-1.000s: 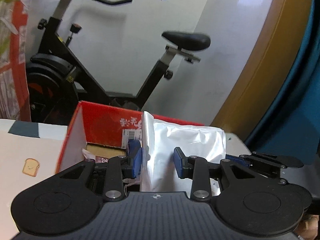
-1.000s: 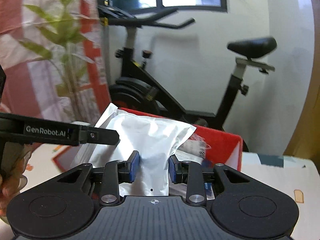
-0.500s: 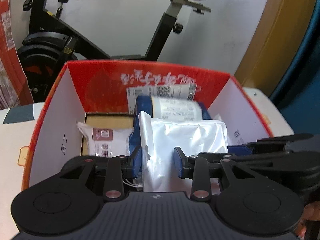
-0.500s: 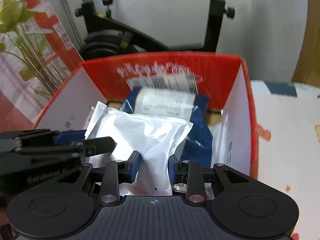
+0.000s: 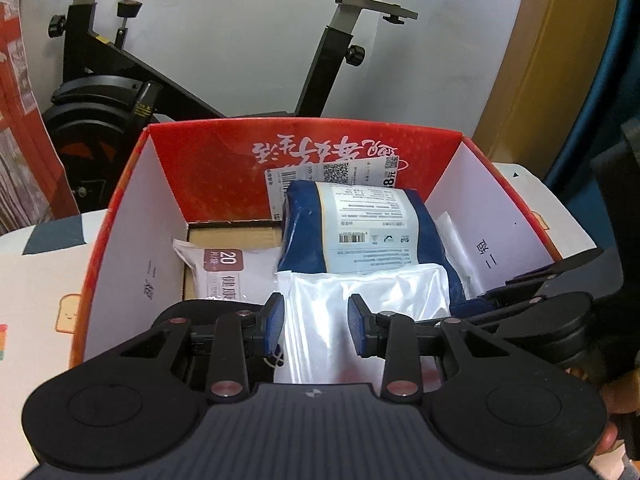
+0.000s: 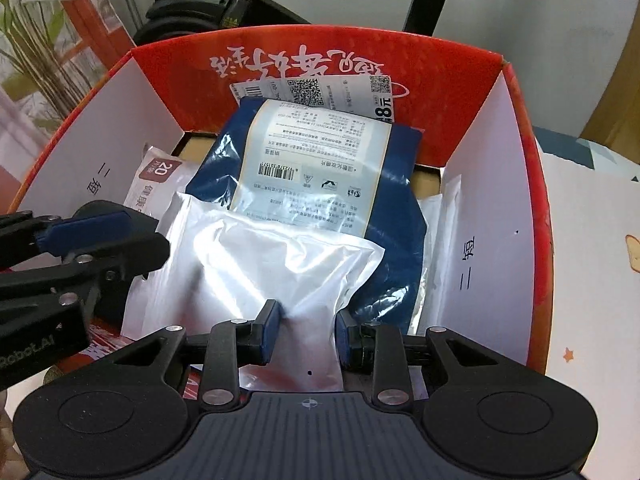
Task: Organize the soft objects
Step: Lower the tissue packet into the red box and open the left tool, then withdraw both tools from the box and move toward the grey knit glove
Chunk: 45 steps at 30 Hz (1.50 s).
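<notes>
A silver soft pouch [image 5: 360,300] [image 6: 260,272] is held inside the red cardboard box [image 5: 224,160] [image 6: 168,72]. My left gripper [image 5: 315,330] is shut on the pouch's left end, and my right gripper [image 6: 306,334] is shut on its right end. The pouch rests low over a blue packet with a white label [image 5: 368,228] [image 6: 316,168]. A white wipes pack marked 20 [image 5: 228,272] [image 6: 156,184] lies to the left in the box. The left gripper also shows in the right wrist view [image 6: 80,248].
A black exercise bike [image 5: 120,92] stands behind the box against a white wall. The box sits on a white patterned table [image 5: 32,280] [image 6: 592,280]. A plant [image 6: 28,40] is at the far left. A blue curtain [image 5: 600,80] hangs at right.
Both grippers have carried the silver pouch forward and down, from above the box's near edge into the box, onto the blue packet.
</notes>
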Tool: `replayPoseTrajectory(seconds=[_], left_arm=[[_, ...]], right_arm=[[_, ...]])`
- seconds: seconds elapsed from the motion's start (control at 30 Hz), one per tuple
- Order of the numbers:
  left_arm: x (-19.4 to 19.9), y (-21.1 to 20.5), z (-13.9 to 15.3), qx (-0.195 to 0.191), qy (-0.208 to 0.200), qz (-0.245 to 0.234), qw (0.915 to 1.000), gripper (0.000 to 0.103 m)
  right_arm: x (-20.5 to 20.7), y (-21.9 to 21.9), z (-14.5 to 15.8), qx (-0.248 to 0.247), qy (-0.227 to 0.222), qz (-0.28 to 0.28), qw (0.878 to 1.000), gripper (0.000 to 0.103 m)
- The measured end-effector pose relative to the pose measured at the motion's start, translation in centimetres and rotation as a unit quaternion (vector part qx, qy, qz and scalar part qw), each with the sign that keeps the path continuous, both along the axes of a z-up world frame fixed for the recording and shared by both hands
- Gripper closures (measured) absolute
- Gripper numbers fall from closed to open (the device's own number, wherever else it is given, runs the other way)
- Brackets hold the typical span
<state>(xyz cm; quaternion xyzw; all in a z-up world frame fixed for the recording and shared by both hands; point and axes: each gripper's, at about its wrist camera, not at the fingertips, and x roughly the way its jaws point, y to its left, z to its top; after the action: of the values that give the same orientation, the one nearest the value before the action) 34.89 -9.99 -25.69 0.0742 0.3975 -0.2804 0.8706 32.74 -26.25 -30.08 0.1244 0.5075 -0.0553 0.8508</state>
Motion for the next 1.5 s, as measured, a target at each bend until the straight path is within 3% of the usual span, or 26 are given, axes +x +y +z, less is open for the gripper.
replayPoseTrajectory(seconds=[0.33, 0.47, 0.6, 0.67, 0.73, 0.87, 0.93, 1.0, 1.27, 1.5], left_arm=[[-0.8, 1.3, 1.2, 0.001, -0.02, 0.016, 0.9997, 0.066], [-1.3, 2.0, 2.0, 0.004, -0.032, 0.025, 0.9992, 0.066], [-1.9, 2.8, 3.1, 0.003, -0.05, 0.04, 0.9979, 0.062], [-2.5, 3.3, 3.9, 0.002, -0.062, 0.051, 0.9968, 0.048], [-3.2, 3.9, 4.7, -0.001, -0.076, 0.058, 0.9954, 0.04], [-4.8, 5.2, 6.7, -0.007, -0.109, 0.083, 0.9905, 0.019], [-5.9, 5.9, 7.9, -0.013, -0.126, 0.097, 0.9872, 0.009], [-7.3, 6.6, 9.1, -0.017, -0.15, 0.107, 0.9827, 0.004], [-12.5, 8.2, 12.7, -0.004, -0.206, 0.166, 0.9643, 0.0], [-17.1, 9.5, 13.5, -0.007, -0.223, 0.193, 0.9553, 0.0]], right_arm=[[0.7, 0.1, -0.4, -0.011, 0.027, -0.002, 1.0, 0.074], [0.2, 0.1, 0.0, -0.015, 0.016, -0.014, 1.0, 0.071], [-1.3, 0.1, 1.7, -0.011, -0.021, -0.023, 0.999, 0.065], [-2.2, 0.2, 3.1, -0.019, -0.047, -0.025, 0.998, 0.058], [-3.3, 0.1, 4.8, -0.021, -0.078, -0.031, 0.996, 0.043], [-5.4, 0.4, 7.9, -0.034, -0.135, -0.038, 0.99, 0.025], [-6.6, 0.7, 9.5, -0.039, -0.166, -0.038, 0.985, 0.01], [-8.1, 1.0, 11.1, -0.04, -0.195, -0.038, 0.979, 0.0], [-15.3, 2.7, 15.4, -0.059, -0.296, -0.042, 0.952, 0.0], [-21.1, 4.9, 16.1, -0.097, -0.354, -0.034, 0.929, 0.0]])
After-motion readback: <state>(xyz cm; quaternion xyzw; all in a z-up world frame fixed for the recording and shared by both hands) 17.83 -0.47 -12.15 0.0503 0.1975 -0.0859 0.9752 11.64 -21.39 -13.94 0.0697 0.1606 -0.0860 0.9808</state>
